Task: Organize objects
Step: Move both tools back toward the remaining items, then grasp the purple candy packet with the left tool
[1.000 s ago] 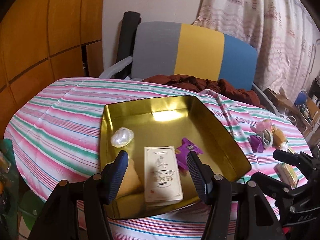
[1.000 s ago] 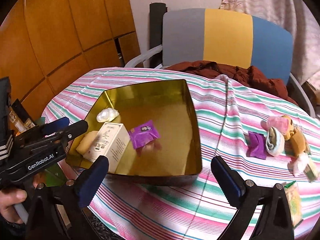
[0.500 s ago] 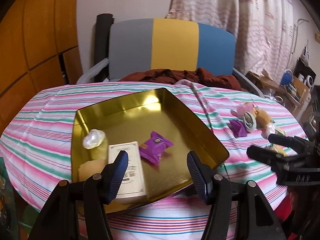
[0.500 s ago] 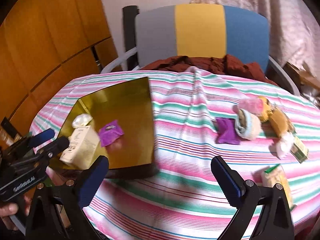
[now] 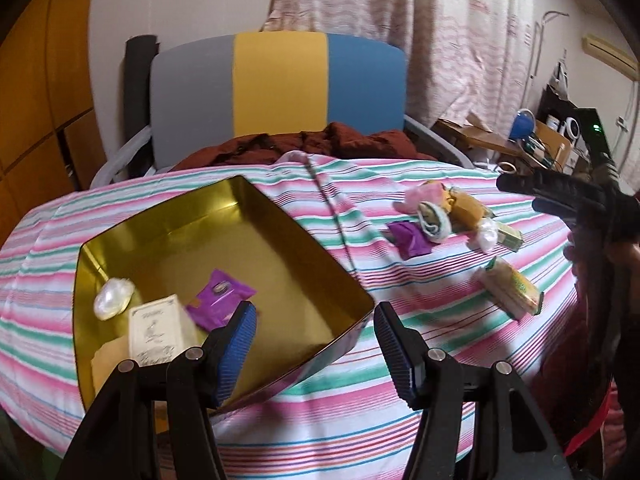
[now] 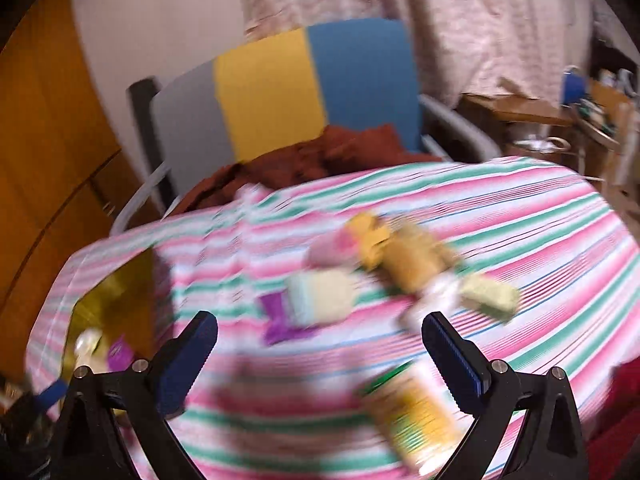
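A gold tin tray [image 5: 256,216] lies on the striped tablecloth and holds a white box [image 5: 154,332], a purple packet [image 5: 220,300] and a white wrapped sweet [image 5: 113,303]. My left gripper [image 5: 314,340] hovers open and empty over the tray's near right corner. To the right lies a loose pile: a purple packet [image 5: 410,238], small wrapped items [image 5: 434,216] and a yellow-green box [image 5: 514,294]. My right gripper [image 6: 320,354] is open above this blurred pile [image 6: 360,276], with the yellow-green box [image 6: 416,412] near its right finger. The tray's edge [image 6: 116,292] shows at left.
A grey, yellow and blue chair [image 5: 280,92] with a brown cloth [image 5: 312,146] on its seat stands behind the table. Curtains hang at the back. Cluttered shelves [image 5: 552,136] sit at far right. The tablecloth [image 5: 420,344] drops off at the near edge.
Both grippers have swung to the right, away from the tray and toward the loose pile. The right wrist view is now motion-blurred. Nothing was picked up.
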A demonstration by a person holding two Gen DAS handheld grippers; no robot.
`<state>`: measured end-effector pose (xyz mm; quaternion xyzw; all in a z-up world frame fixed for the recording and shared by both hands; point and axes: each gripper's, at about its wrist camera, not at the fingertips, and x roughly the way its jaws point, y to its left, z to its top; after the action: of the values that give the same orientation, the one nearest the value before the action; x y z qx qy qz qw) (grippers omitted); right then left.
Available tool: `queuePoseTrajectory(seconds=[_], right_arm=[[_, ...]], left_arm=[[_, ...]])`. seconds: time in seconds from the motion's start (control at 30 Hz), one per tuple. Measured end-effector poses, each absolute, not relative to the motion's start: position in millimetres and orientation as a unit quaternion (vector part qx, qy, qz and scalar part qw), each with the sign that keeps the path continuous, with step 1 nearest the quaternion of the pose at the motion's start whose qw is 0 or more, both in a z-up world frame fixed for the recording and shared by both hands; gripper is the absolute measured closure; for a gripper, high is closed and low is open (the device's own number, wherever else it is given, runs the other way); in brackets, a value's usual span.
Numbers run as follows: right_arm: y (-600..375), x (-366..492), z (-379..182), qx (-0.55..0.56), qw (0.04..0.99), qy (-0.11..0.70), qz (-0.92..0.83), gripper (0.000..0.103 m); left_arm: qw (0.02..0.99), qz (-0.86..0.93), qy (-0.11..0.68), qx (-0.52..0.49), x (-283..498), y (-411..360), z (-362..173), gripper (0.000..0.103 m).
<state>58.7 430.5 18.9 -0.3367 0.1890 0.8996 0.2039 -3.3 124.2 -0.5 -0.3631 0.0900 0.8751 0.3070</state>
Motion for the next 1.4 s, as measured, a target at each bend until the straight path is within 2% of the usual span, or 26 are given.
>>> queuePoseTrajectory(seconds=[0.13,0.33,0.77,1.33,1.37,1.4], right_arm=[[474,64,5,-0.34,0.229,0.213,0.887,0.0],[508,72,-16,-0.326,0.198,0.324,0.866,0.0],[506,73,-16,-0.315,0.154,0.348,0.87,0.0],[510,64,-24,-0.333,0.135,0.357,0.862,0.0],[510,64,-25,-0.335,0.136,0.356,0.862,0.0],[510,63,-25,-0.336,0.137,0.356,0.861,0.0]], left_arm=[[0.319,0.869,0.116,-0.36,-2,149,1,0.041],[0.349,0.85,0.148,-0.365,-3,196,-2,0.041],[0.364,0.814,0.176,-0.417,-29,302,-42,0.041],[0.312,0.813,0.189,-0.453,-92,368,-94,0.037],[0.314,0.814,0.19,-0.451,-93,369,-94,0.037],[0.322,0.813,0.19,-0.447,-93,370,-95,0.045]])
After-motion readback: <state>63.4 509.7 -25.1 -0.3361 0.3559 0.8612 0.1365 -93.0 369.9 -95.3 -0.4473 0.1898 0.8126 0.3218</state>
